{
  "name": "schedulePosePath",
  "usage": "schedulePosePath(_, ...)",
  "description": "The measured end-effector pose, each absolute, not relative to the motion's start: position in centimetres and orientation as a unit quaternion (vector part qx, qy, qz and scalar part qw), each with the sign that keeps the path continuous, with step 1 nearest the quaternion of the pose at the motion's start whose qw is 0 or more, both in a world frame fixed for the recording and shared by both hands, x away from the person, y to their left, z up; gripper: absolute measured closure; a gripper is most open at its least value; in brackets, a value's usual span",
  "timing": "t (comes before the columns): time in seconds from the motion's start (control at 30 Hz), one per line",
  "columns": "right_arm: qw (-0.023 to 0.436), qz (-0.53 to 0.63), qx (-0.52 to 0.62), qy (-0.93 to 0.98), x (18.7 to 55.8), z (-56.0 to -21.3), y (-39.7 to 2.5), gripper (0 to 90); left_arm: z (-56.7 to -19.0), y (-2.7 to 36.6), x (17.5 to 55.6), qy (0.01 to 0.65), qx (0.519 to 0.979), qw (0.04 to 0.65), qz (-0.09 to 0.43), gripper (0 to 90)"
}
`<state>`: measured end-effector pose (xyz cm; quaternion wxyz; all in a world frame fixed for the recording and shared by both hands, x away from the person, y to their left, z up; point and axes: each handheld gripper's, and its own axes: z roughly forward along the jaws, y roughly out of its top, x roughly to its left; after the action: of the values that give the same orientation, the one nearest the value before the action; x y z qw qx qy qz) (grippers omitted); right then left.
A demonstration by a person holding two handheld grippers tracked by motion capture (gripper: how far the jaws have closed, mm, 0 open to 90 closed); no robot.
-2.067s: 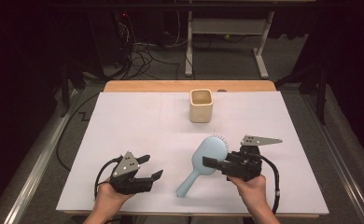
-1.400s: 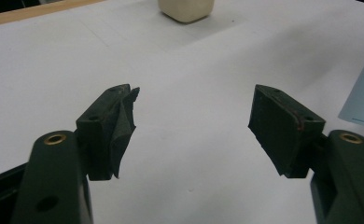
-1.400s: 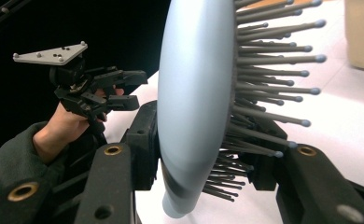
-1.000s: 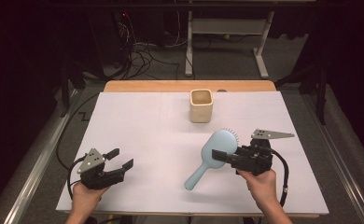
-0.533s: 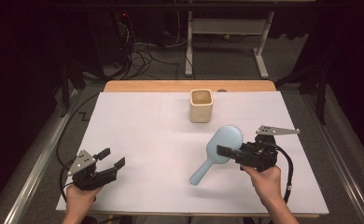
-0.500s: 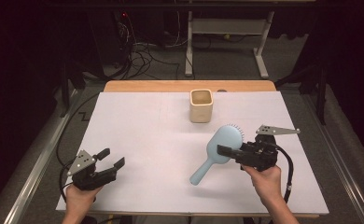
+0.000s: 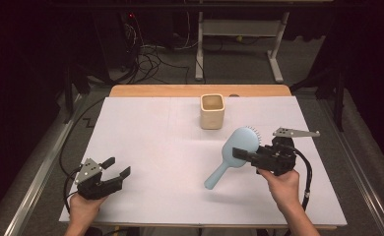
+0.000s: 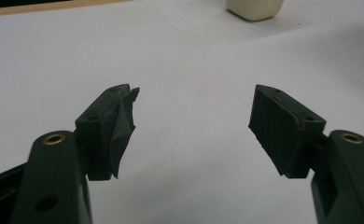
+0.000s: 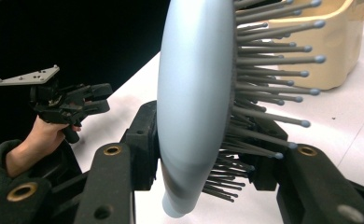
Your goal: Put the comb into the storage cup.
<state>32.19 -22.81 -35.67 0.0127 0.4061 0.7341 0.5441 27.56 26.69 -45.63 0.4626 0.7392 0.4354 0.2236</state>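
R fingers (image 7: 238, 155) clamped on hairbrush (image 7: 237, 147) head, held off tabletop (image 7: 160, 142) at 4 o'clock from cup (image 7: 212, 111). Handle hangs toward 7. Risk: grip partly on bristles, so brush could twist or slip. L fingers (image 7: 117, 167) spread, empty, low at 8 o'clock, wrist level.
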Motion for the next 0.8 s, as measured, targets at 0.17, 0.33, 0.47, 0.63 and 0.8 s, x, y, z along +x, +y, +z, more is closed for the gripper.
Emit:
schedulePosePath(0.17, 0.017, 0.543, 0.407, 0.734, 32.5, -35.4, -22.9, 54.5, -45.7, 26.8, 27.7, 0.444, 0.733, 0.467, 0.218, 31.2)
schedulePosePath(0.33, 0.022, 0.541, 0.41, 0.734, 33.1, -35.1, -23.1, 54.4, -45.8, 27.0, 27.6, 0.45, 0.728, 0.472, 0.211, 31.1)
schedulePosePath(0.47, 0.026, 0.537, 0.412, 0.736, 33.4, -34.8, -23.1, 54.4, -45.8, 26.9, 27.5, 0.448, 0.73, 0.472, 0.21, 31.1)
schedulePosePath(0.63, 0.029, 0.534, 0.413, 0.737, 33.8, -34.4, -22.9, 54.4, -45.8, 26.9, 27.4, 0.448, 0.729, 0.473, 0.211, 31.2)
schedulePosePath(0.8, 0.031, 0.531, 0.414, 0.738, 34.3, -34.3, -22.7, 54.4, -45.9, 26.7, 27.4, 0.446, 0.731, 0.471, 0.21, 31.3)
